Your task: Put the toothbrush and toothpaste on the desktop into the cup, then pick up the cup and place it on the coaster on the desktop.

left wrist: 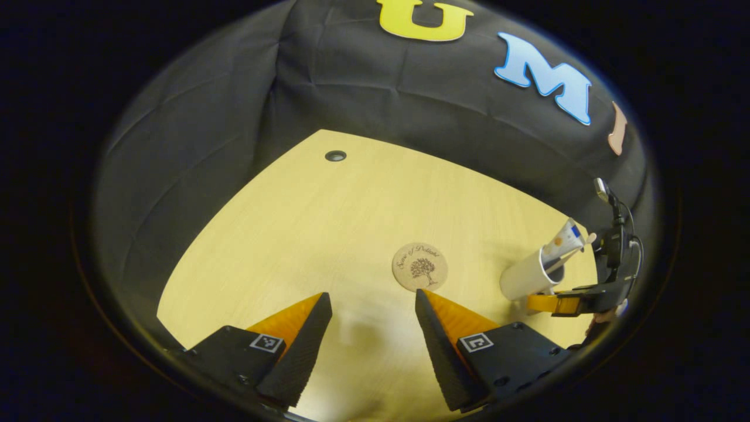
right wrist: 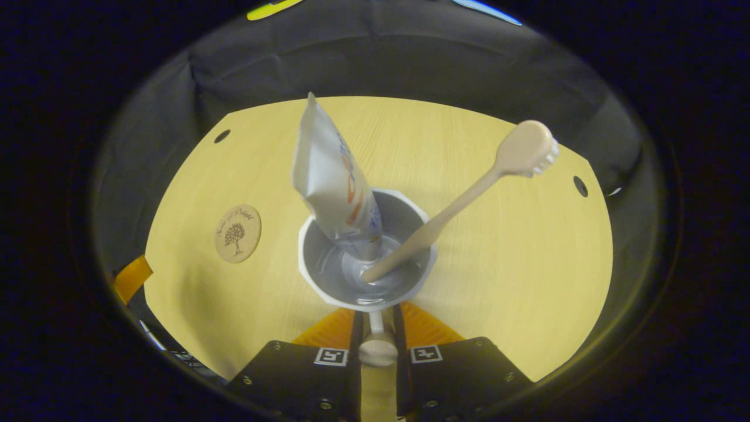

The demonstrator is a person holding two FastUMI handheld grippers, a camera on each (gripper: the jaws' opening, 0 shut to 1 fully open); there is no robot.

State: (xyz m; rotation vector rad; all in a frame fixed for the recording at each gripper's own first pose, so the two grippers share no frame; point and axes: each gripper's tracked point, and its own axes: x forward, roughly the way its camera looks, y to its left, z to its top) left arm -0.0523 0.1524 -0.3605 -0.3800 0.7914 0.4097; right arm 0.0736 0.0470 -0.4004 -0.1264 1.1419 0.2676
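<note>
Cup (right wrist: 367,258) handle pinched by right gripper (right wrist: 378,328), toothpaste (right wrist: 335,176) and toothbrush (right wrist: 469,190) inside, coaster (right wrist: 237,232) at nine o'clock, bare desktop (right wrist: 515,264) between, left gripper (left wrist: 374,328) spread wide

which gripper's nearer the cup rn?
Right. The right gripper has its jaws closed on the cup handle. The left gripper hangs open off to the side, near the coaster.
</note>
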